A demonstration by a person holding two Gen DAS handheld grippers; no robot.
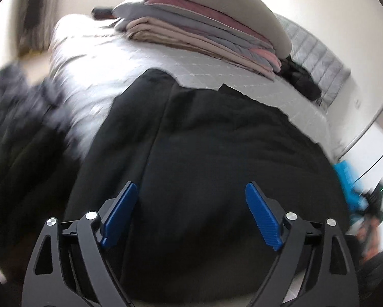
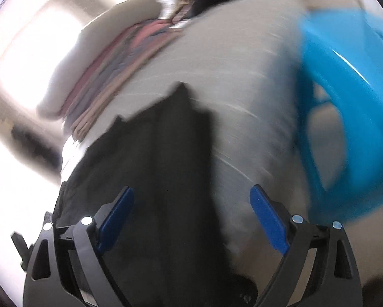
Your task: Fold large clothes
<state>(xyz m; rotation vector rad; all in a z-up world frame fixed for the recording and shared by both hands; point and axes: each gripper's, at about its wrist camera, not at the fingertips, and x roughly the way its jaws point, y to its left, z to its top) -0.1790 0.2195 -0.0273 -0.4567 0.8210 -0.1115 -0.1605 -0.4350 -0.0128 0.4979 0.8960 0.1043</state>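
A large black garment lies spread on the white quilted bed. In the left wrist view my left gripper hovers over its near part, jaws wide apart, nothing between the blue pads. The right wrist view is blurred by motion. There the black garment runs as a long folded strip up the bed. My right gripper stands open above its right edge, holding nothing. At the right edge of the left wrist view, a blurred blue shape looks like part of the other gripper.
A stack of folded pink, grey and beige bedding with a pillow on top sits at the far side of the bed. Another dark heap lies left. A small dark bundle rests by the stack. A blue plastic stool stands right.
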